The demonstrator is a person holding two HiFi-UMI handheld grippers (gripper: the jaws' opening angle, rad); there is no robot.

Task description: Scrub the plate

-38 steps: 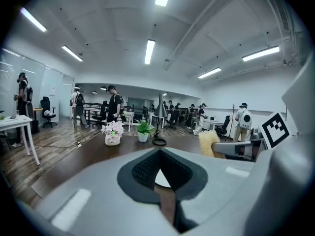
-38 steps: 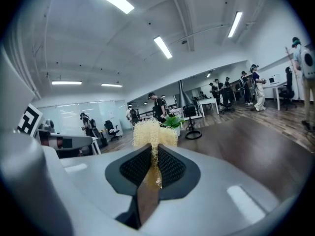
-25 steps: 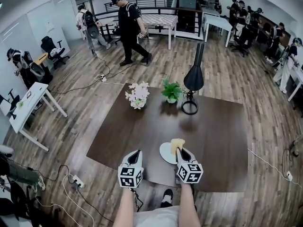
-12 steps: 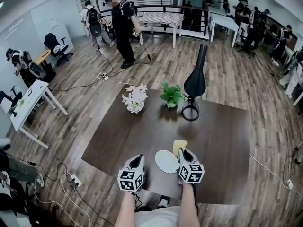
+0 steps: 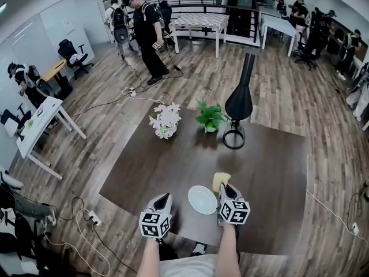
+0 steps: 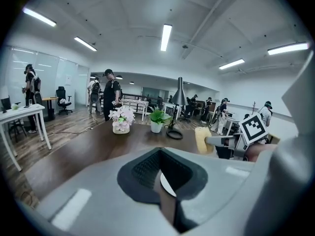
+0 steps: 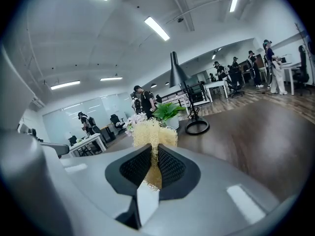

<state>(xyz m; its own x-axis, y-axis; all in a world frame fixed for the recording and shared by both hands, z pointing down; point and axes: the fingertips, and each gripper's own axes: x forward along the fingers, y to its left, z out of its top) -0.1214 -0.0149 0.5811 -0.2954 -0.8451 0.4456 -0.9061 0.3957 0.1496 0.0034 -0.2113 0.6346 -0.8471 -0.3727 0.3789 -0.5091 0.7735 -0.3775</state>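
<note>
Since your right gripper (image 5: 225, 189) clamps the yellow sponge (image 5: 219, 181) just right of the white plate (image 5: 203, 199), you're scrub-ready; left gripper (image 5: 164, 198), slightly parted and empty, sits left of it, probably to steady it.

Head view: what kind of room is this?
Probably a big open office or workshop: it has white desks, a rolling office chair and several people standing about on the wooden floor.

- 7 o'clock: left gripper (image 5: 164, 198), grey, black ribbed pads (image 6: 143, 166).
- 5 o'clock: right gripper (image 5: 225, 187), identical build.
- Each carries a black-and-white marker cube (image 5: 233, 211).
- 6 o'clock: white shirt (image 5: 190, 267).
</note>
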